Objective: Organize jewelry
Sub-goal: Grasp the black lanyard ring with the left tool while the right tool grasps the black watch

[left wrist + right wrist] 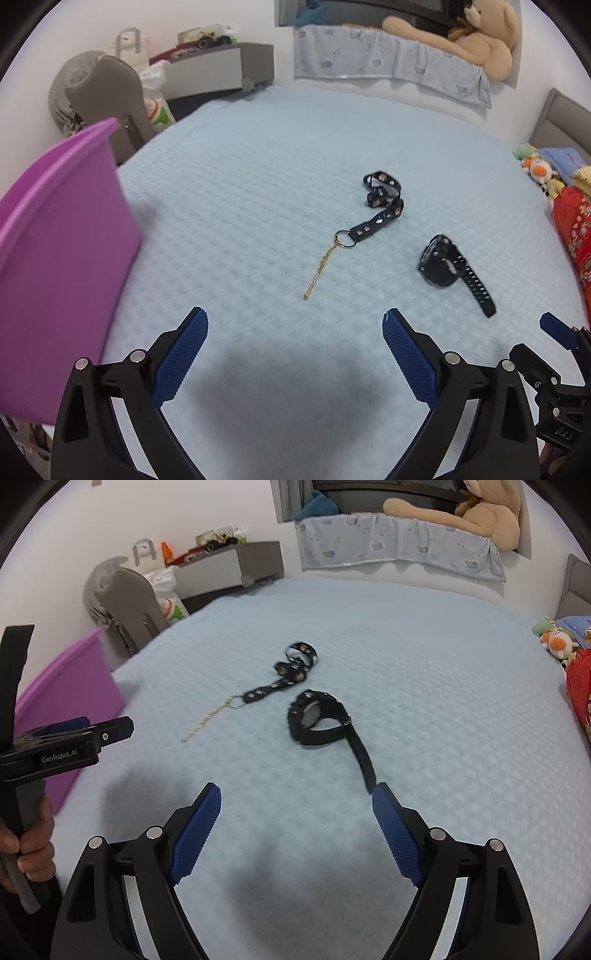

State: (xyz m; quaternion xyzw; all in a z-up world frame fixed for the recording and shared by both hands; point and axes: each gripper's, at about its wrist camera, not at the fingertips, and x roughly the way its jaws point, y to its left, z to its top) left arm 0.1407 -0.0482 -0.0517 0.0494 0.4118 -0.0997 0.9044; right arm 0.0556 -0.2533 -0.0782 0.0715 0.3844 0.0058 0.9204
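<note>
A black wristwatch [443, 264] lies on the light blue bedspread [258, 192], right of centre; in the right wrist view the watch [317, 720] lies just ahead of my right gripper. A black patterned strap with a metal ring [380, 206] lies beside it, and a thin gold chain [319, 269] runs from the ring toward me. Both show in the right wrist view: the strap [291, 672] and the chain [207, 723]. My left gripper [295, 332] is open and empty, short of the chain. My right gripper [295, 805] is open and empty, its right fingertip near the watch band's end.
A purple bin [55, 266] stands at the left edge of the bed, also in the right wrist view [70, 701]. A grey chair [110, 103] and a bedside cabinet [218, 66] stand beyond. A teddy bear [480, 40] sits at the back; plush toys [543, 173] and a red cushion [576, 229] lie at right.
</note>
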